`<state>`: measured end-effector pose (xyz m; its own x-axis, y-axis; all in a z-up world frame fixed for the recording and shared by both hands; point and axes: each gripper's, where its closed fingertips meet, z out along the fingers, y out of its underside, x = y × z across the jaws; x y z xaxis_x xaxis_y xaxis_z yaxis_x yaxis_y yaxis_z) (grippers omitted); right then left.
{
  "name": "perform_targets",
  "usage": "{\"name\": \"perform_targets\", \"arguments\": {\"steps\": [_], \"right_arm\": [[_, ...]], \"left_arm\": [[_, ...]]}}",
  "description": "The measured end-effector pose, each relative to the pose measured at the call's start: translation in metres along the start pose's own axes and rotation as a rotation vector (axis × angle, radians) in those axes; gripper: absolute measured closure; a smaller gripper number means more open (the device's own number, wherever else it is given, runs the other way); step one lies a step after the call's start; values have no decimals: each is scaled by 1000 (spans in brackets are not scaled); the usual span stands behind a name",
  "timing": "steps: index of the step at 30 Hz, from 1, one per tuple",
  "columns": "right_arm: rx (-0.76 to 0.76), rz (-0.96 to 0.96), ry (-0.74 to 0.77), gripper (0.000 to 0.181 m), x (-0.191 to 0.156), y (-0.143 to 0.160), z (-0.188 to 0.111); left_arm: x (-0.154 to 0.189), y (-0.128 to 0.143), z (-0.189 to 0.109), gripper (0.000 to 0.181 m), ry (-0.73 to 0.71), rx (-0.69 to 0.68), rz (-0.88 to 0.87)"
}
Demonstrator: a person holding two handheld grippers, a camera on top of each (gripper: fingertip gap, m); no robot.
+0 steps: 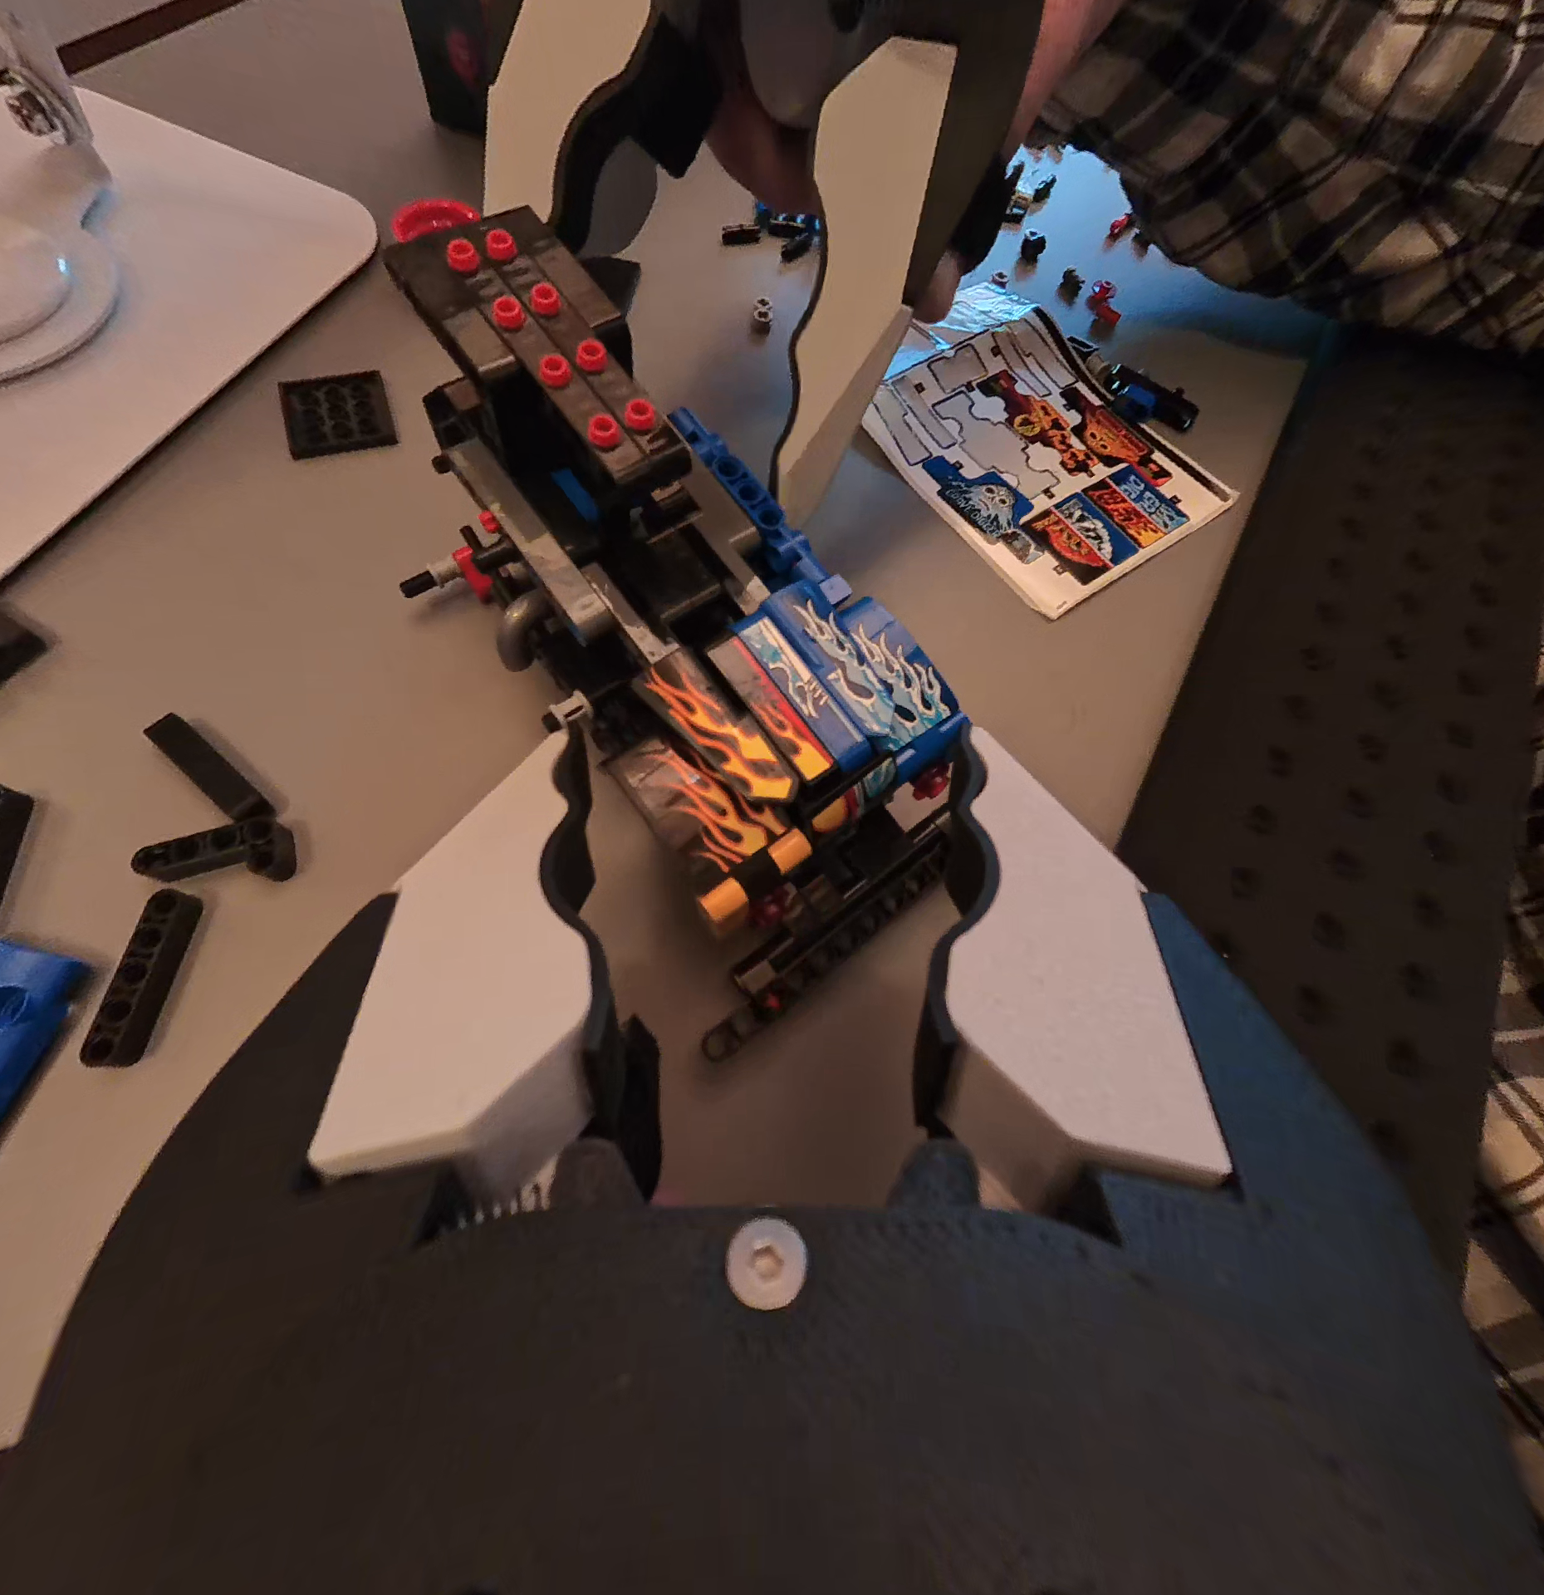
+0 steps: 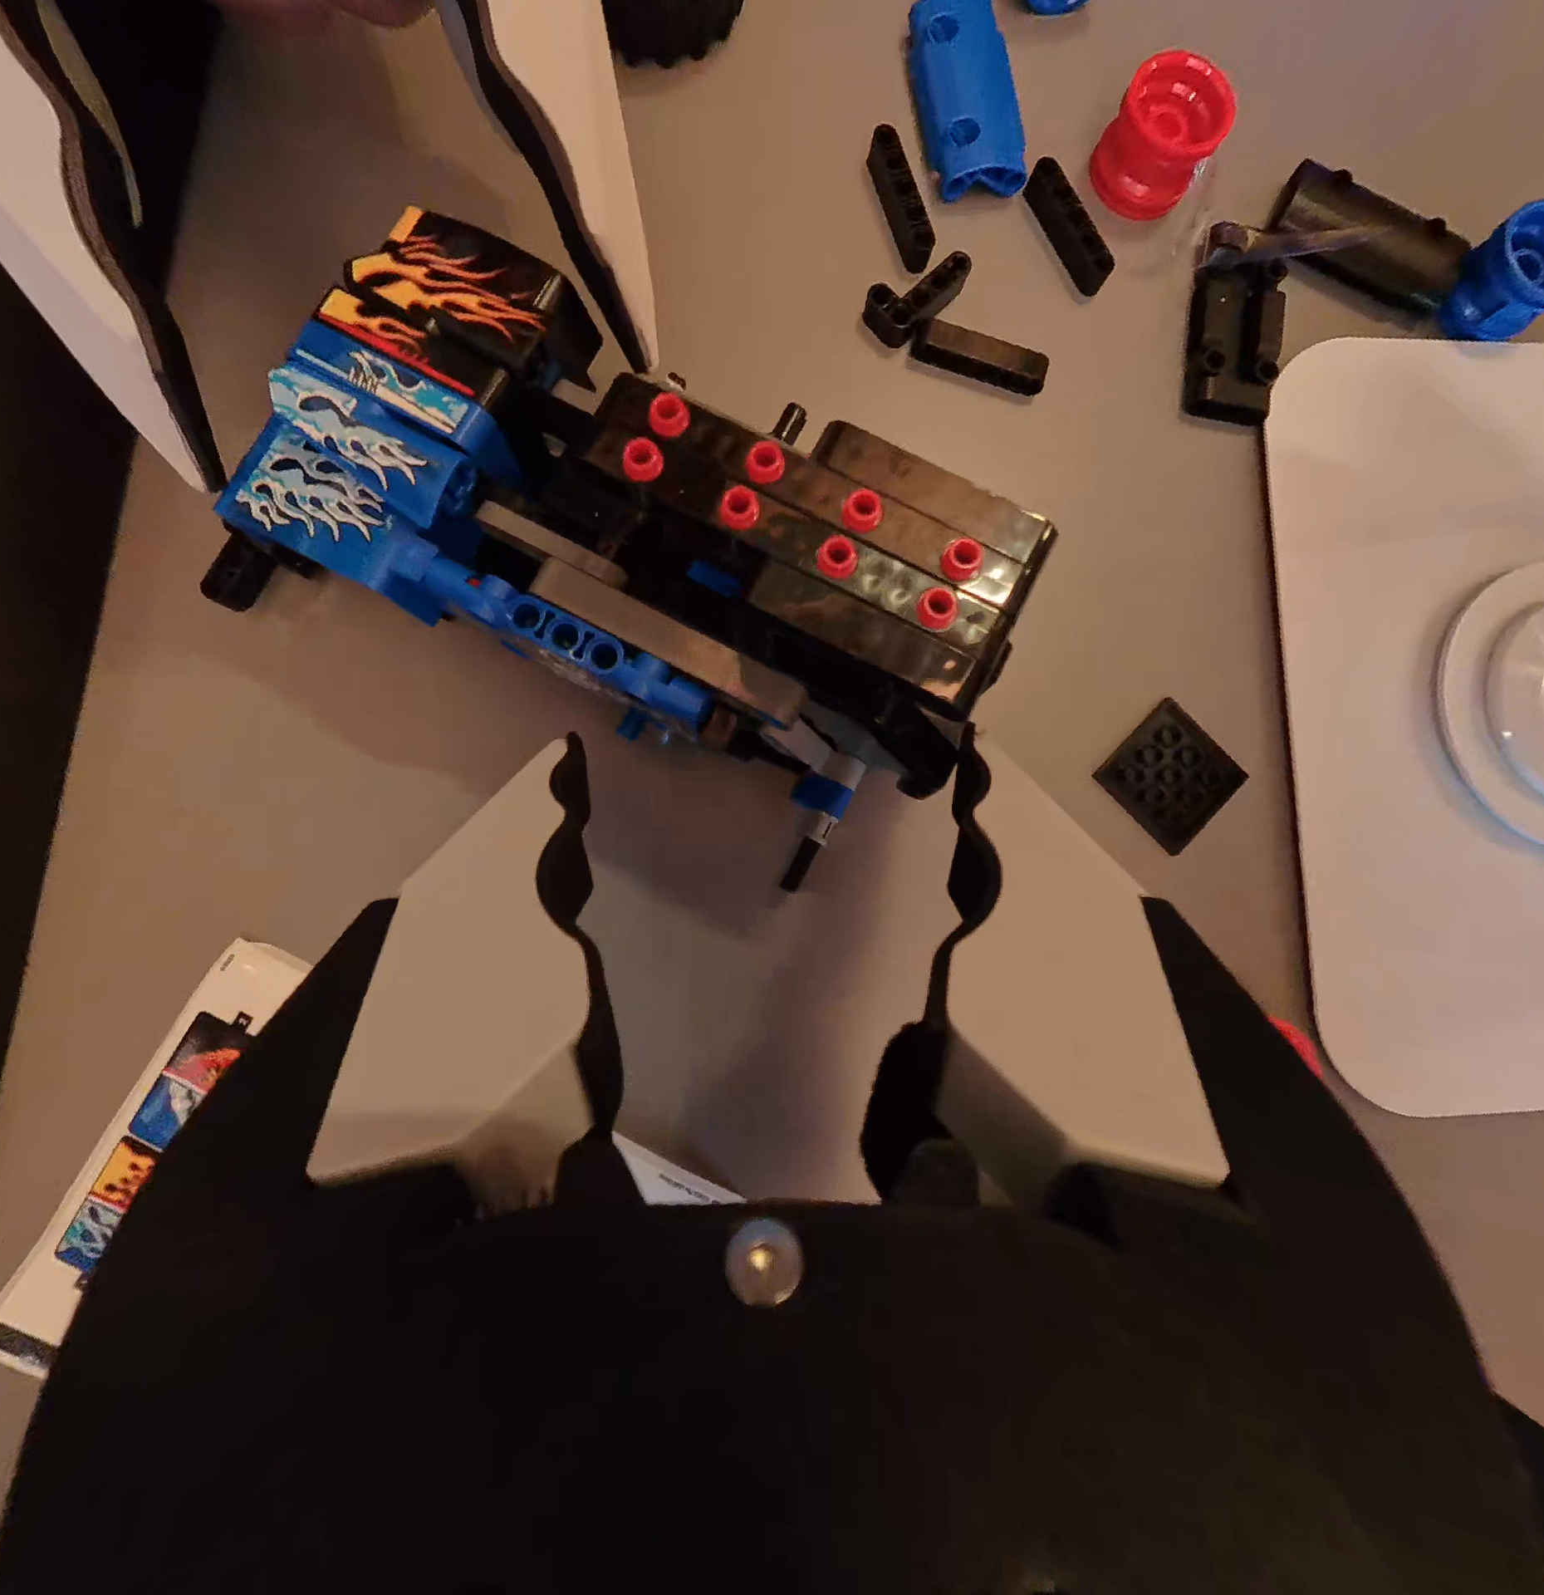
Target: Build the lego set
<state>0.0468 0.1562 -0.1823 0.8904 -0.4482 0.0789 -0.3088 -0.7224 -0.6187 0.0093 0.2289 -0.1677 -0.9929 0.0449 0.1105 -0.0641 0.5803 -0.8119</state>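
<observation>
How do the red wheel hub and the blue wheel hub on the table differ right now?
The red wheel hub stands nearly upright, its open end tilted toward the camera; the blue wheel hub lies on its side. The red one stands apart from other parts, while the blue one sits against a black curved piece. Both are loose spool-shaped hubs, not yet fitted to the model.

Glossy plastic lego model (image 2: 665, 552); matt grey table (image 2: 276, 777); paper sticker sheet (image 1: 1053, 466)
</observation>
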Motion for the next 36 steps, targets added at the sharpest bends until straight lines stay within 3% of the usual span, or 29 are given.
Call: {"name": "perform_targets", "arguments": {"steps": [9, 14, 23, 27, 33, 36], "right_arm": [[32, 16, 27, 103, 7, -3, 3], [48, 21, 57, 109, 14, -5, 4], [17, 39, 119, 110, 24, -1, 3], [24, 60, 96, 112, 24, 0, -8], [29, 66, 40, 117, 18, 2, -28], [44, 60, 24, 120, 14, -1, -33]], "left_arm": [[9, 0, 5, 99, -22, 11, -9], [18, 1, 6, 118, -60, 24, -13], [37, -1, 4, 112, -70, 9, 42], [20, -2, -14, 112, -129, 22, 74], [-34, -35, -39, 108, -220, 75, 173], [-46, -52, -33, 104, -163, 76, 211]]}}
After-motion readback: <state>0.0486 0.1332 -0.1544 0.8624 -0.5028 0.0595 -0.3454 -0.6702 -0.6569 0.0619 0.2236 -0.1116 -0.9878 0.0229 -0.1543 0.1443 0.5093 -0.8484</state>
